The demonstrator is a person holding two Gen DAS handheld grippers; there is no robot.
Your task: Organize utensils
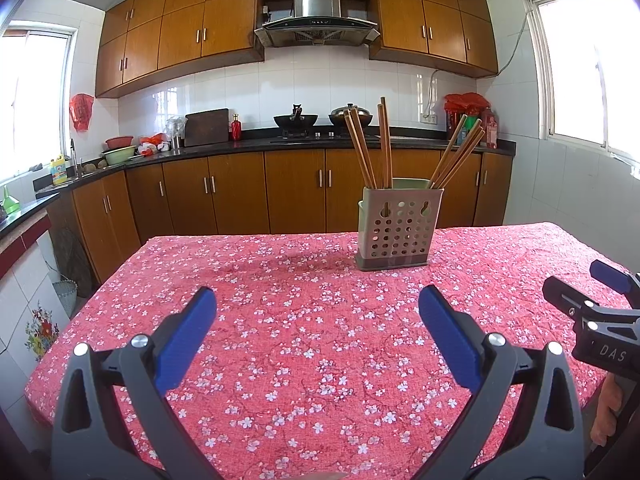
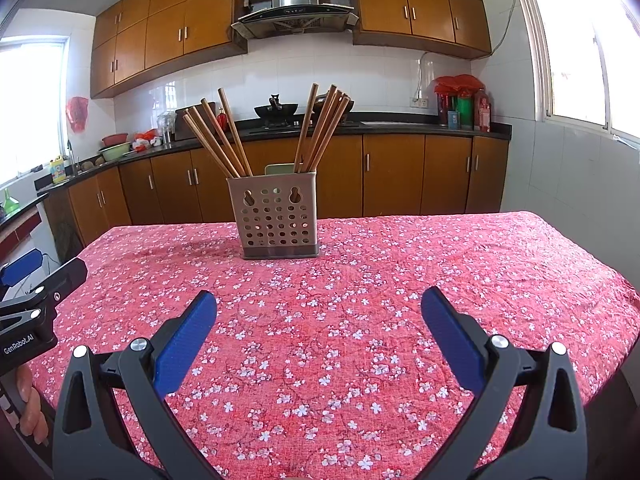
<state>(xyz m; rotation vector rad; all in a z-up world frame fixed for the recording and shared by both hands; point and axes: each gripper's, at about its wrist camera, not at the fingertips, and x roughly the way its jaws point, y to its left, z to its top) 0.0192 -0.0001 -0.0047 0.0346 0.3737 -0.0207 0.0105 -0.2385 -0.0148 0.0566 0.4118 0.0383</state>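
A perforated holder (image 2: 276,220) is seen standing upright toward the far side of a table draped in a red floral cloth (image 2: 400,320), with wooden chopsticks (image 2: 320,132) fanned out of it in two bunches, one leaning left and one leaning right. From the left wrist view the same holder (image 1: 398,226) is shown right of centre, its chopsticks (image 1: 362,148) split the same way.

The left gripper (image 1: 318,334) is held low over the near part of the cloth, its blue-padded fingers spread wide and nothing held between them. The right gripper (image 2: 318,334) is held likewise, fully spread and empty, well short of the holder. Each tool is glimpsed at the edge of the other's view, side by side, with part of a hand (image 2: 30,408) visible on a handle.

No loose utensils are seen anywhere on the cloth in either view; every chopstick in sight is already stood in the holder. The gathering is therefore judged to be done, or nearly so. What may be left, if anything, is tidying the two splayed bunches into a neater arrangement; whether further utensils lie outside the frames cannot be told. A kitchen counter (image 2: 400,126) with woks and bottles is seen behind, untouched by either tool.
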